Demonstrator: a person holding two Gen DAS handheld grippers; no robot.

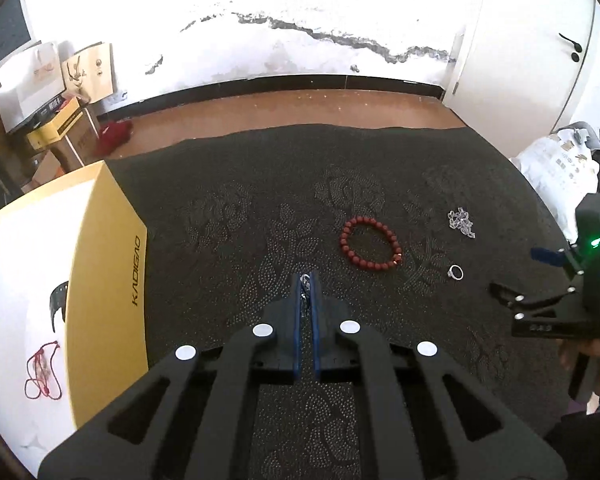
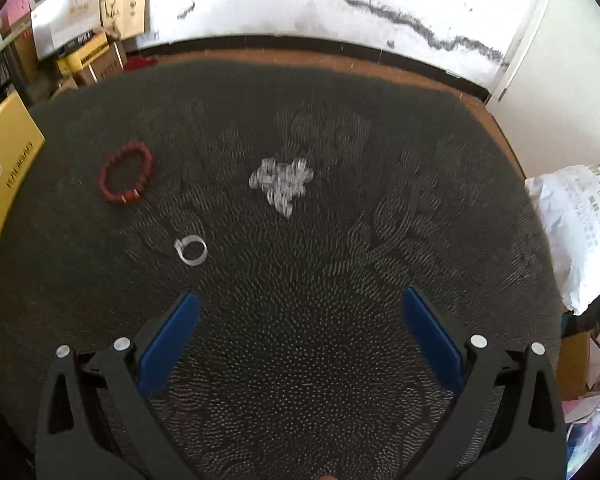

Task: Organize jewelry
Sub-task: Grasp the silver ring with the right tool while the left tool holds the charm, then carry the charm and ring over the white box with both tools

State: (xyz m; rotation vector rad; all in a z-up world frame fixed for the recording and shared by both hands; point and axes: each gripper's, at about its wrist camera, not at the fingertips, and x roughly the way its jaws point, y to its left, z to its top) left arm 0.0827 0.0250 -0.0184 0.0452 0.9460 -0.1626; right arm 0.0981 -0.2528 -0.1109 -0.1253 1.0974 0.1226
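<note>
My left gripper (image 1: 307,280) is closed on a small silvery piece, probably a thin chain; only a glint shows between the blue pads. Risk: so little is caught that it may slip out before reaching the yellow box (image 1: 100,264), where a red cord (image 1: 40,376) lies on the white lid. My right gripper (image 2: 300,312) stands wide open and empty above the dark beaded tabletop (image 2: 300,360). Still out: round red bead bracelet (image 1: 370,243), silver ring (image 1: 455,272), clear crystal chain heap (image 1: 461,223).
</note>
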